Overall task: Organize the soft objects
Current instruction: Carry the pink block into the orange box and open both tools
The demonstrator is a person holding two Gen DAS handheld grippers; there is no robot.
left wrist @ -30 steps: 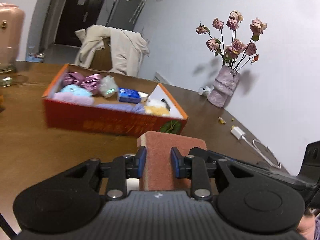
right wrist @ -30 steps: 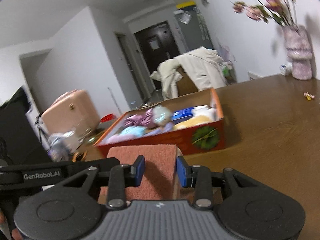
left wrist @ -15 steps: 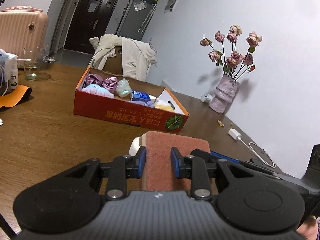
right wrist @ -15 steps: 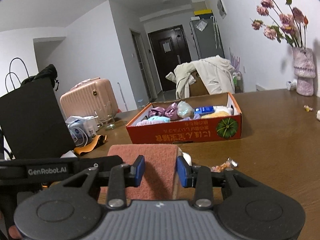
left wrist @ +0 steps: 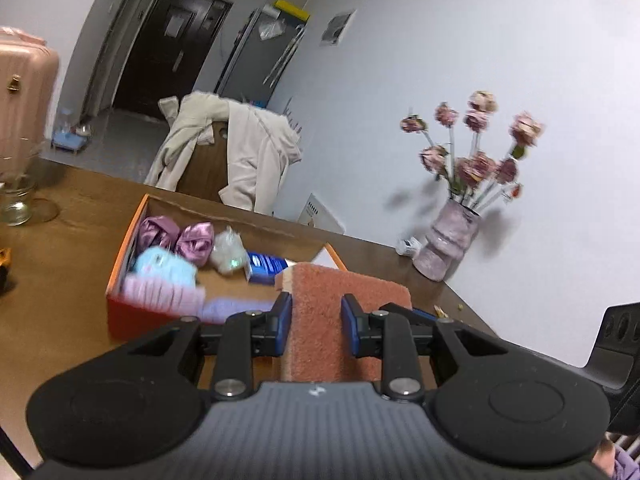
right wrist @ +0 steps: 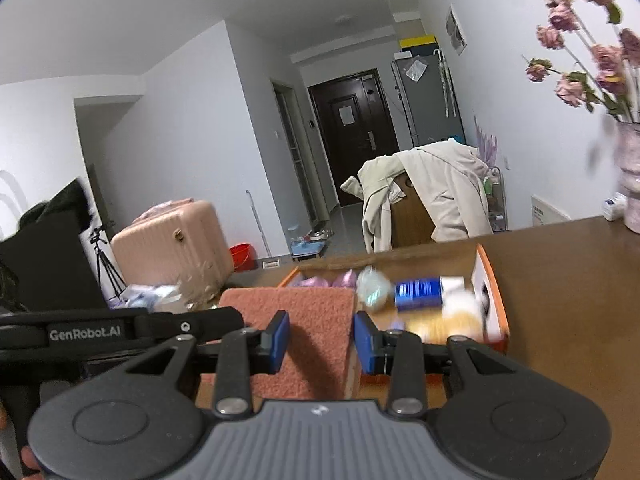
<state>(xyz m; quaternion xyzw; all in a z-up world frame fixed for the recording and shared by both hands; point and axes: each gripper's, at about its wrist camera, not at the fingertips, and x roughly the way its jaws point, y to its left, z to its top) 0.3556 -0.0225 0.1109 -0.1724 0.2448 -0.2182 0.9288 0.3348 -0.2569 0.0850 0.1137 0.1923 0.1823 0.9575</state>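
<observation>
A salmon-pink terry block (left wrist: 344, 292) with a pale foam layer is held up in the air. My left gripper (left wrist: 316, 320) is shut on one end and my right gripper (right wrist: 320, 340) is shut on the other end of the block (right wrist: 296, 304). Just beyond it an open orange cardboard box (left wrist: 132, 316) stands on the brown table. Inside lie purple satin scrunchies (left wrist: 176, 236), a light blue fluffy piece (left wrist: 164, 264), a white puff (left wrist: 228, 254) and a blue packet (left wrist: 266, 266). The block hides part of the box (right wrist: 494, 292) in both views.
A pink vase of dried roses (left wrist: 448, 244) stands at the table's far right by the wall. A glass (left wrist: 16, 204) is at the left. A chair draped with a beige jacket (left wrist: 228, 160) stands behind the table. A pink suitcase (right wrist: 172, 244) and black bag (right wrist: 48, 260) are further left.
Both grippers have risen and come closer to the box with the block still gripped. The box now looks larger and is seen more from above.
</observation>
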